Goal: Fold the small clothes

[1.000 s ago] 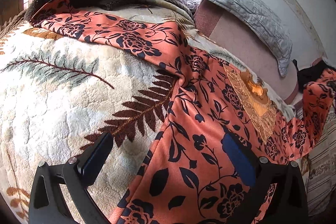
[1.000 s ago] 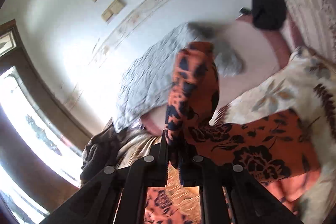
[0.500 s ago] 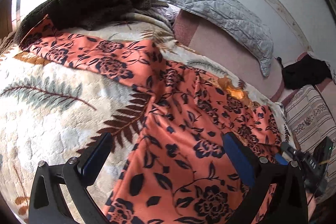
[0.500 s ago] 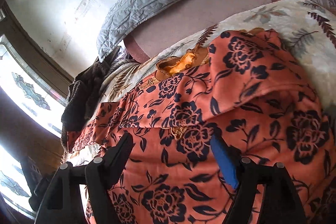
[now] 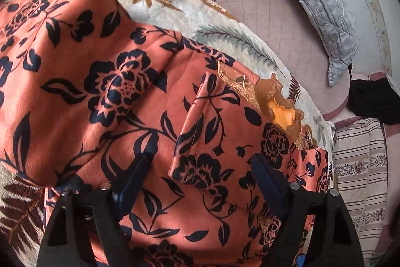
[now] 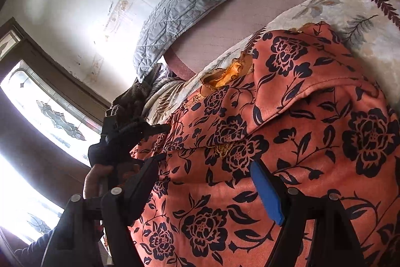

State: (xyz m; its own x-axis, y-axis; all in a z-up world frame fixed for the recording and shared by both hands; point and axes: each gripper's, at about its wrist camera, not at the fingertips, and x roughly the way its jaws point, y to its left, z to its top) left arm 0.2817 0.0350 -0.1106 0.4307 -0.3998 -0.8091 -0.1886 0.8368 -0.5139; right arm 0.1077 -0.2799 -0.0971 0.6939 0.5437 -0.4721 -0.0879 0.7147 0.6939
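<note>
The left claw [image 5: 200, 169] hangs low over the orange floral garment [image 5: 105, 96], its jaws closing with cloth beneath them but nothing yet pinched between the pads. Just beyond its tips, slightly far and centre, a folded-over edge [image 5: 195, 121] of the garment runs away from the claw toward the embroidered neckline [image 5: 272, 101]; that ridge lies almost in line with the claw's reach, so the jaws straddle it rather than cross it.

The right claw [image 6: 205, 182] stands spread and empty over the same garment [image 6: 312, 137], with a folded flap [image 6: 300, 81] lying farther off, on its far right. The left claw looks the nearer to a free edge, though the fisheye makes this hard to judge.

The garment lies spread on the leaf-print blanket [image 5: 175, 4] on the bed, its long axis running from near left to far right in the left wrist view.
</note>
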